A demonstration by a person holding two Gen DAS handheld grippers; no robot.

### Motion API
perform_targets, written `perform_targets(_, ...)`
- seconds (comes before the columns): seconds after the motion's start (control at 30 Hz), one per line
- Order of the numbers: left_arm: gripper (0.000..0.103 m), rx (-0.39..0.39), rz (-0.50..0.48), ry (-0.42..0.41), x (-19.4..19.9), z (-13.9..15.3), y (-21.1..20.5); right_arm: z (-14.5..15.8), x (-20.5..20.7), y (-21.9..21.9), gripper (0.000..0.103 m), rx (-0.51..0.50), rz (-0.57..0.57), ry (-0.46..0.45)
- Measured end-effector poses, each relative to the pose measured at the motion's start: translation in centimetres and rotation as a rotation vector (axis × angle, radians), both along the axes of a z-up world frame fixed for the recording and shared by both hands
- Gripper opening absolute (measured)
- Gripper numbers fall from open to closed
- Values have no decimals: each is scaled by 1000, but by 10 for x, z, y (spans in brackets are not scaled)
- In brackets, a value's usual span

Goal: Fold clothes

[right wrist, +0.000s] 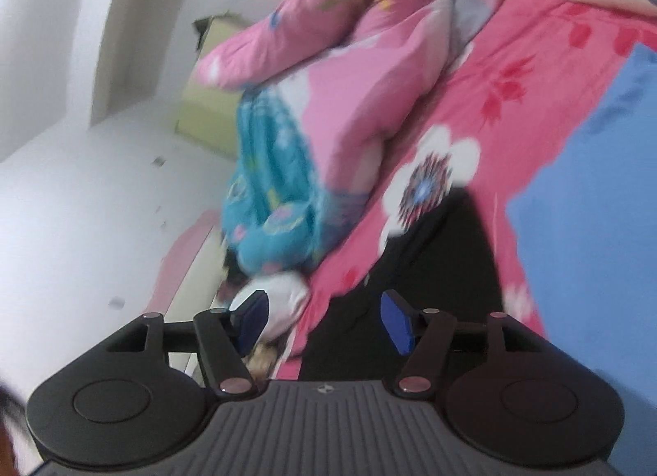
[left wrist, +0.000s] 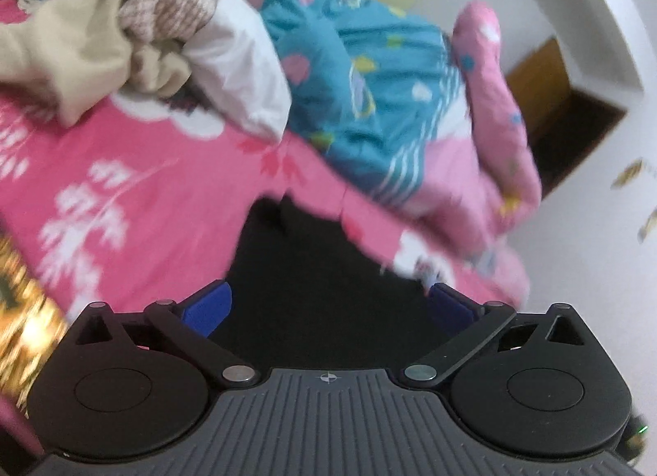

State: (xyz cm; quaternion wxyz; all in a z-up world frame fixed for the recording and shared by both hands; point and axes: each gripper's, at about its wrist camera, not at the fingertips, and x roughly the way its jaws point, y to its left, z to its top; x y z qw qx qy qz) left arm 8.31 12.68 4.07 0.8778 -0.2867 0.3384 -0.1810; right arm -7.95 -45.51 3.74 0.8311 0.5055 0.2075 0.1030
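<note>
A: Item one, our left gripper (left wrist: 328, 307): jaws spread wide, nothing between them. Right gripper (right wrist: 324, 322): parted, also empty.

B: Item two, black garment (left wrist: 328, 271): lying flat on the pink bedsheet (left wrist: 143, 188) just under both grippers, presumably laid there for folding.

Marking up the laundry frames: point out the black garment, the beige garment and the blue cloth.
black garment (left wrist: 328, 291), left wrist view, middle of the dark fabric.
beige garment (left wrist: 78, 45), left wrist view, its bunched body.
blue cloth (right wrist: 587, 197), right wrist view, flat middle.
</note>
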Motion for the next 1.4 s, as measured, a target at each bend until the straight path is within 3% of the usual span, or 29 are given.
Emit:
perform_targets(0.13,101,20,9,27,-26,-28,-2,-19,-31,25,64,56,33,74)
perform_targets(0.27,95,33,47,25,-30,-52,-5,-57,-38,38,63,75,-32,196)
perform_targets(0.33,78,18,54,49,-23,-60,-4,-72,-36,41,59,62,-80,247)
perform_targets(0.47,64,-42,79,81,-10,-72,-2,-91,-24,34,50,69,-166,304)
perform_targets(0.6,53,-66,134,105,3,-83,1,-102,-13,27,30,98,-254,320)
perform_targets(0.7,45,-65,152,123,10,-89,1,-106,-9,25,1,89,-306,325)
perform_targets(0.83,43,-39,135,109,12,-89,1,-102,-15,20,1,45,-354,302)
perform_targets(1.1,43,-66,127,113,9,-87,7,-115,-12,10,5,152,-328,315)
perform_targets(1.4,43,-71,151,120,13,-87,3,-118,-6,11,7,156,-307,324)
